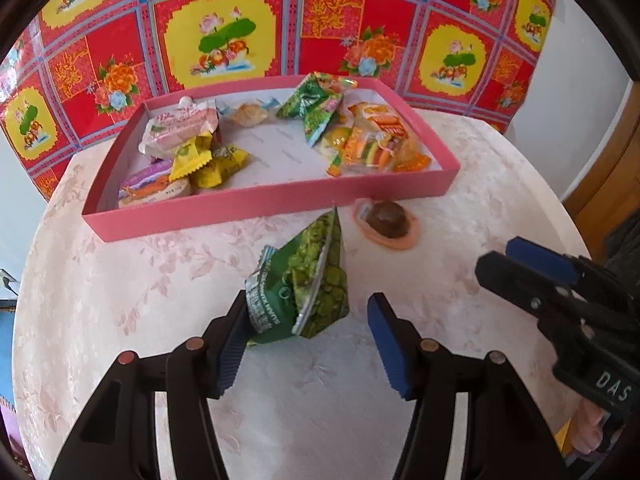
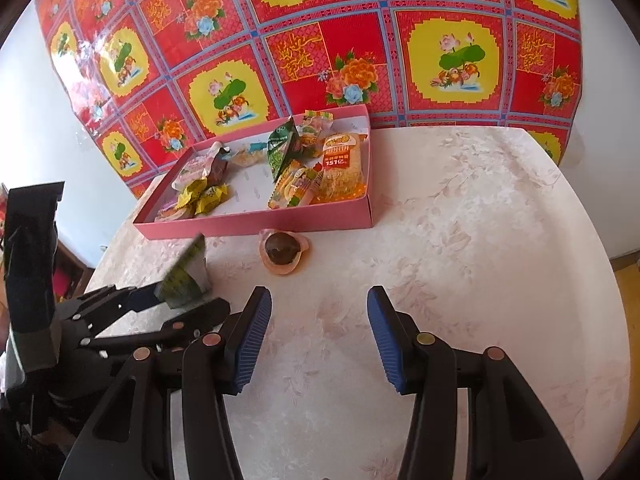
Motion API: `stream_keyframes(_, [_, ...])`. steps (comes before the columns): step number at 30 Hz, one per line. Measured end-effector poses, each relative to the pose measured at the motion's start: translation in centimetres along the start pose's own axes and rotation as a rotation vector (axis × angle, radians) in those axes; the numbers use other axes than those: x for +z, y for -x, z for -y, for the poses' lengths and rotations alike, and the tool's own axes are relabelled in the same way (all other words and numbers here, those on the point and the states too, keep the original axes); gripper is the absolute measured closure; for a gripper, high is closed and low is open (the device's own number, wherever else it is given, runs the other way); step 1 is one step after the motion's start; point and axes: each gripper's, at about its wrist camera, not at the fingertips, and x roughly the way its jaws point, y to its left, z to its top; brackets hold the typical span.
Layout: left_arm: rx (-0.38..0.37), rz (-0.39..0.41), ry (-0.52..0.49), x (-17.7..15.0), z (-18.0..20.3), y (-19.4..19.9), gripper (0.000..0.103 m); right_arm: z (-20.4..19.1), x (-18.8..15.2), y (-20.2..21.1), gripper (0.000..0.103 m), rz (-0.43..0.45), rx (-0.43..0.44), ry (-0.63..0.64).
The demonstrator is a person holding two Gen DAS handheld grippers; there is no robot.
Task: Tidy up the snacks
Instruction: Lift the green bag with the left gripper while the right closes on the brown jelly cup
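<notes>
Left wrist view: the left gripper [image 1: 309, 322] stands with its jaws moderately apart; a green crinkled foil snack packet [image 1: 308, 280] leans on the blue ribbed pad [image 1: 232, 346] of the left-hand finger, while the opposite pad is clear of it, so the packet is not clamped. Only this view shows that gap plainly. The right wrist view shows the same packet from the side, blurred, at the tip of one finger, and the contact cannot be read there. It alone shows the right gripper [image 2: 318, 296] end on, jaws at a middling width with nothing between them, above bare cloth. The shallow pink cardboard tray [image 1: 256, 204] sits toward the far side of the round table with pale floral cloth [image 1: 120, 280], its back edge near the red and yellow flowered sheet [image 1: 220, 36] on the wall. Inside lie yellow sachets [image 1: 200, 160] and a pink pouch [image 1: 180, 124] at the left end, green packets [image 1: 312, 108] and orange-printed packs [image 1: 376, 140] at the right; the tray's white middle floor is free. A brown sweet in a peach plastic cup [image 1: 388, 220] lies on the cloth just before the tray's front wall, near its right end. The held-up packet is short of that front wall, left of the sweet. Open cloth spreads to the right of the tray and in front of both grippers, out to the table's curved edge.
</notes>
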Motion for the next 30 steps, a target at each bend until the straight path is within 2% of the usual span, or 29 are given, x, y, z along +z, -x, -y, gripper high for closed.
stream_keyframes(2, [-0.001,0.014,0.002,0.0,-0.3,0.2,0.057,0.0,0.1,0.0,0.052,0.001,-0.002,0.0])
stream_keyframes(9, [-0.009,0.04,0.052,-0.2,-1.6,0.5,0.059,-0.3,0.0,-0.6,0.052,-0.012,0.004,0.002])
stream_keyframes(17, [0.028,0.067,0.147,-0.4,-4.5,1.6,0.059,-1.0,0.0,-1.7,0.052,-0.038,0.007,0.023])
stream_keyframes(23, [0.039,0.082,0.21,-0.4,-6.5,2.4,0.059,-2.4,0.9,-2.9,0.052,-0.031,0.04,0.072])
stream_keyframes(30, [0.032,0.079,0.209,-0.4,-6.6,2.5,0.059,-3.2,2.1,-5.4,0.052,-0.037,-0.017,0.111])
